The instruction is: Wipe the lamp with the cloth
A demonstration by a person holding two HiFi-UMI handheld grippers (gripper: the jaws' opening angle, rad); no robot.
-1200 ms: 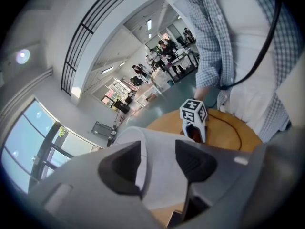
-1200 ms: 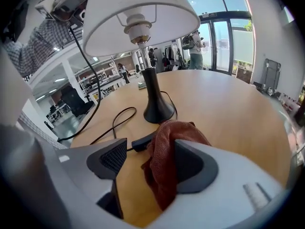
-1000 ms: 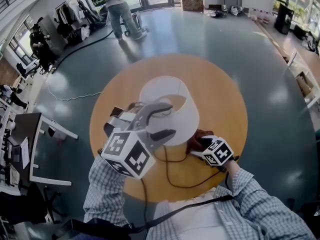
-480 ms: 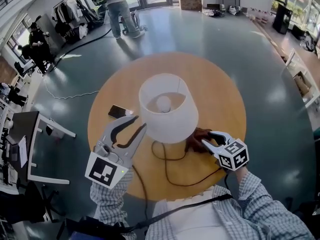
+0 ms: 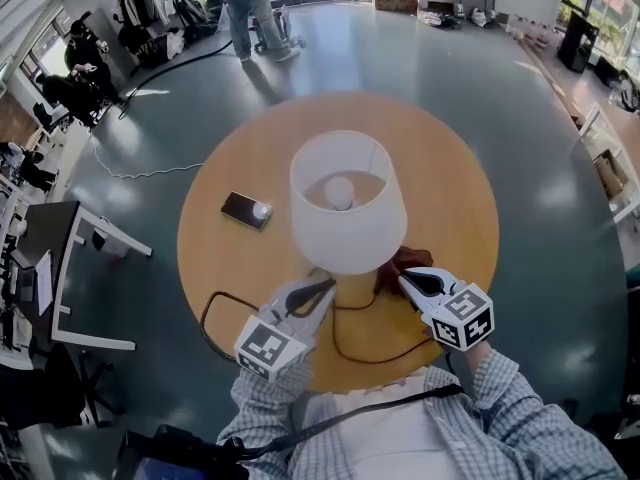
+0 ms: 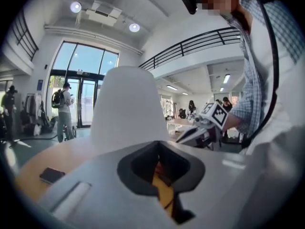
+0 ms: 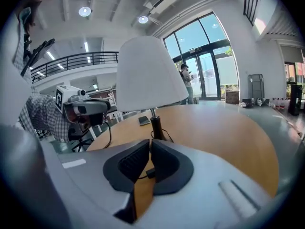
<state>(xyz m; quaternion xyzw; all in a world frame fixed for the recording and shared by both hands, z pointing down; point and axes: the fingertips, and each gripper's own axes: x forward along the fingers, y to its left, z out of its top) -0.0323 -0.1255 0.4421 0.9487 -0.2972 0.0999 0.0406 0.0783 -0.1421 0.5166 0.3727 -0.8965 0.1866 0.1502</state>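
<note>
A lamp with a white shade (image 5: 345, 208) stands in the middle of the round wooden table (image 5: 450, 188). A dark brown cloth (image 5: 398, 264) lies crumpled right of the lamp's base (image 5: 352, 288). My right gripper (image 5: 407, 279) hovers just in front of the cloth; its jaws have just been closing and are shut with nothing between them (image 7: 149, 143). Left of the base, my left gripper (image 5: 323, 288) points at the lamp (image 6: 126, 109). Its jaws have also just been closing and are shut on nothing (image 6: 158, 149).
A black phone (image 5: 247, 210) lies on the table left of the lamp. The lamp's black cord (image 5: 360, 353) loops across the near part of the table. A white desk (image 5: 70, 298) stands at the left, and people are at the far end of the room.
My left gripper dropped from beside the shade to the table near the lamp's base, rolled over and closed. My right gripper closed and lifted slightly off the cloth.
</note>
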